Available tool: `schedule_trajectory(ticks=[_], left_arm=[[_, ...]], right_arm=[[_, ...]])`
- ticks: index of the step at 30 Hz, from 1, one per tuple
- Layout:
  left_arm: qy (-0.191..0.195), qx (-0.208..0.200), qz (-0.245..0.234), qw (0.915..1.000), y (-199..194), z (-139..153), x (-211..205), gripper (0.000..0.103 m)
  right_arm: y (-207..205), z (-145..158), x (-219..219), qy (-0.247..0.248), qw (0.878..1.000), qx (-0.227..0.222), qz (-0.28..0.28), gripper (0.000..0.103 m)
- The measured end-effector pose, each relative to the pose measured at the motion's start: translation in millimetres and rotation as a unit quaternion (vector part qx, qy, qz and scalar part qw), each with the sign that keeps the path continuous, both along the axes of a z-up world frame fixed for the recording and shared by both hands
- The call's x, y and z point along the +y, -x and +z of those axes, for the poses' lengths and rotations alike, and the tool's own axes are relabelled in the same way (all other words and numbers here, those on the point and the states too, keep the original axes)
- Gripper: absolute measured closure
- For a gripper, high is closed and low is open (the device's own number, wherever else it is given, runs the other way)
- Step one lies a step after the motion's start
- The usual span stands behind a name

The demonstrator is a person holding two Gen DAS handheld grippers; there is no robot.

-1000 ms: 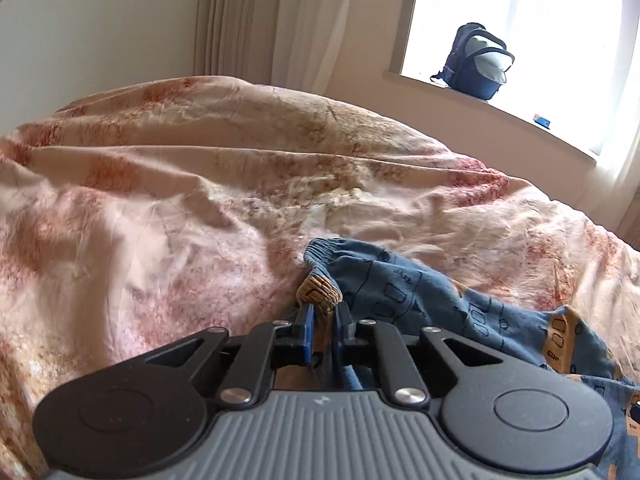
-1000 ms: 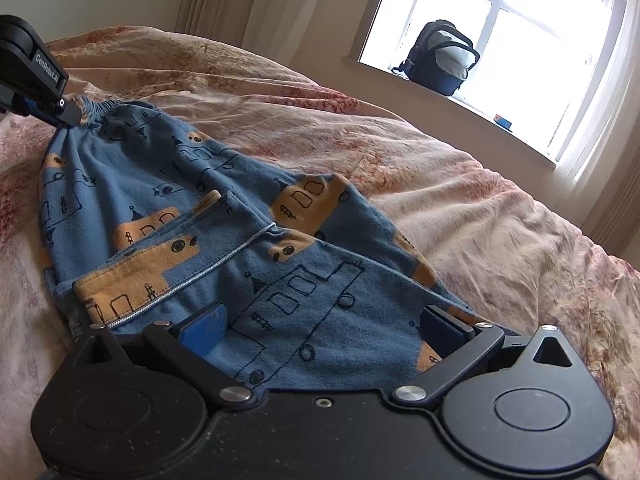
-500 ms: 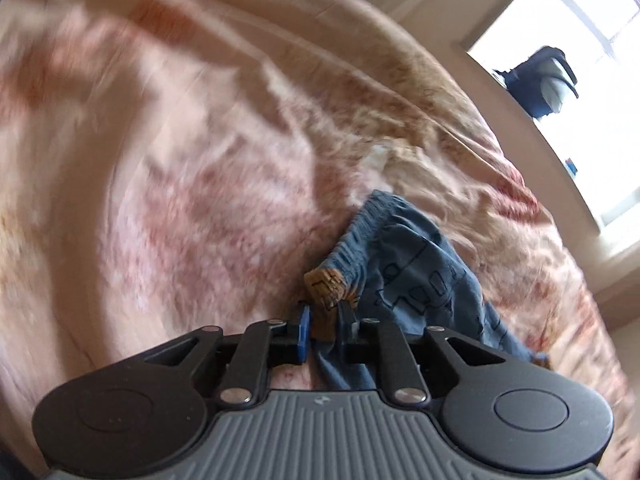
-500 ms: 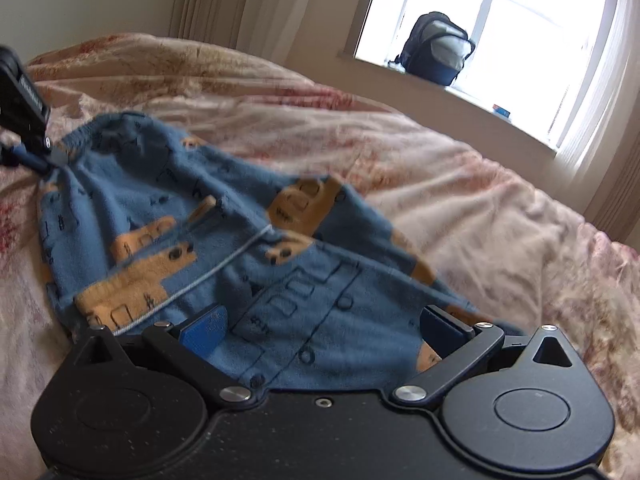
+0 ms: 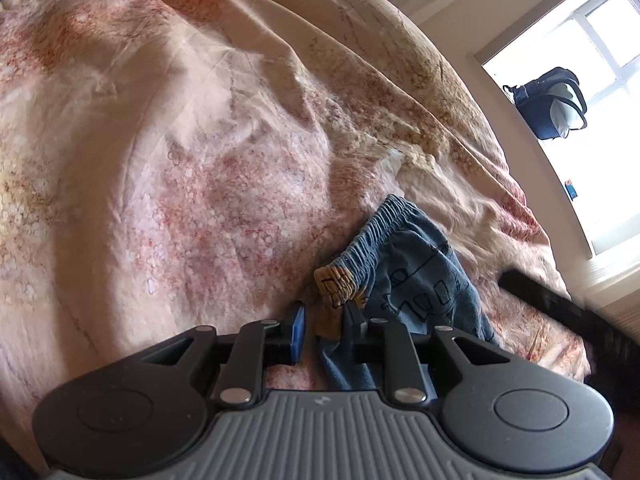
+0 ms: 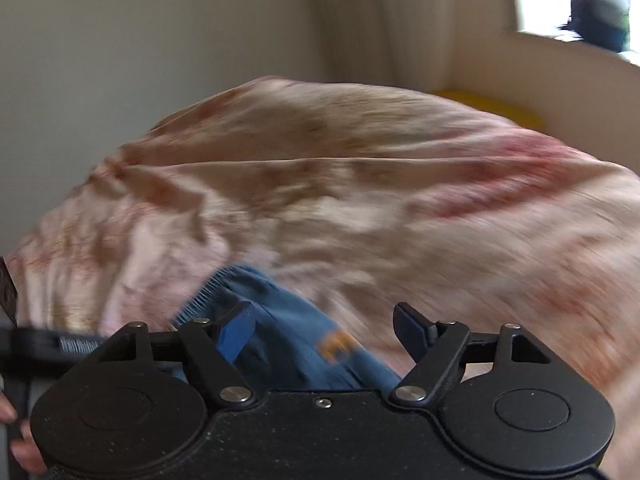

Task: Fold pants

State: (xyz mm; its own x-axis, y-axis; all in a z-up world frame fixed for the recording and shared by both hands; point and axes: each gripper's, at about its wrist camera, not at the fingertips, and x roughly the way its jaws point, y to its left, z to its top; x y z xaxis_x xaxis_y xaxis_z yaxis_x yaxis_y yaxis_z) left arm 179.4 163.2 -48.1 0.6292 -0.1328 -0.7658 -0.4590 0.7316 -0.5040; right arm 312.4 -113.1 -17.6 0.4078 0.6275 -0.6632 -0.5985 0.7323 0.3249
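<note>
**Left tongs parted at waistband, right tongs wide over pants**

Blue pants (image 5: pixel 416 280) bunched on bed (image 5: pixel 180 180), lying on pink-and-tan floral bedspread. Elastic waistband end nearest left wrist camera, orange printed patch at its corner. Left tongs (image 5: pixel 324 322) low over bedspread, parted by a narrow gap; blue-padded left finger (image 5: pixel 298 330) clear of cloth, waistband corner sitting in the gap and touching or just beside the right finger. Not clamped. Rest of pants trailing back under the tool body on the right.

Right tongs (image 6: pixel 324 328) spread wide, nothing gripped. Blue pants fabric with an orange print below and between the fingers, ribbed waistband edge just left of the blue-padded finger (image 6: pixel 236 336); contact with cloth not clear, right wrist view motion-blurred. Dark blurred bar at right edge of left wrist view, likely the other tool, cannot tell for sure. Fingertips of a person's hand (image 6: pixel 20 448) at lower left edge of right wrist view.

Dark backpack (image 5: pixel 554 106) on windowsill beyond bed, window (image 5: pixel 600 40) bright behind it. Small blue item further along sill. Curtain (image 6: pixel 384 24) and plain wall behind bed.
</note>
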Motion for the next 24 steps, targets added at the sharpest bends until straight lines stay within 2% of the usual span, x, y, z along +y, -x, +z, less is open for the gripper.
schedule_trajectory(ticks=[3, 5, 7, 9, 10, 11, 13, 16, 20, 24], left_arm=[[-0.002, -0.001, -0.001, 1.0, 0, 0, 0, 0.08], [-0.002, -0.001, -0.002, 1.0, 0, 0, 0, 0.079], [-0.001, -0.003, -0.002, 1.0, 1, 0, 0, 0.078], [0.005, -0.005, -0.002, 1.0, 0, 0, 1, 0.073], [0.009, -0.008, -0.004, 0.9999, 1, 0, 2, 0.067], [0.018, -0.014, -0.01, 0.9997, 1, 0, 3, 0.053], [0.031, -0.026, -0.023, 0.9989, 2, 2, 4, 0.039], [0.024, -0.036, -0.014, 0.999, 6, 6, 7, 0.031], [0.044, -0.029, -0.003, 0.9986, 4, 2, 14, 0.03], [0.045, -0.026, -0.004, 0.9987, 1, -1, 16, 0.03]], right_arm=[[-17, -2, 29, -0.008, 0.999, 0.032, 0.039, 0.029], [-21, -7, 44, -0.001, 0.997, 0.047, 0.06, 0.039], [-23, -12, 56, 0.021, 0.996, 0.051, 0.071, 0.07], [-24, -20, 65, 0.053, 0.994, 0.057, 0.073, 0.081], [-24, -23, 65, 0.052, 0.994, 0.063, 0.075, 0.085], [-24, -26, 64, 0.051, 0.994, 0.067, 0.071, 0.087], [-24, -28, 63, 0.05, 0.995, 0.07, 0.06, 0.095], [-20, -26, 62, 0.05, 0.997, 0.046, 0.048, 0.1], [-26, -24, 51, 0.041, 0.998, 0.039, 0.01, 0.103], [-26, -29, 50, 0.044, 0.998, 0.047, 0.021, 0.103]])
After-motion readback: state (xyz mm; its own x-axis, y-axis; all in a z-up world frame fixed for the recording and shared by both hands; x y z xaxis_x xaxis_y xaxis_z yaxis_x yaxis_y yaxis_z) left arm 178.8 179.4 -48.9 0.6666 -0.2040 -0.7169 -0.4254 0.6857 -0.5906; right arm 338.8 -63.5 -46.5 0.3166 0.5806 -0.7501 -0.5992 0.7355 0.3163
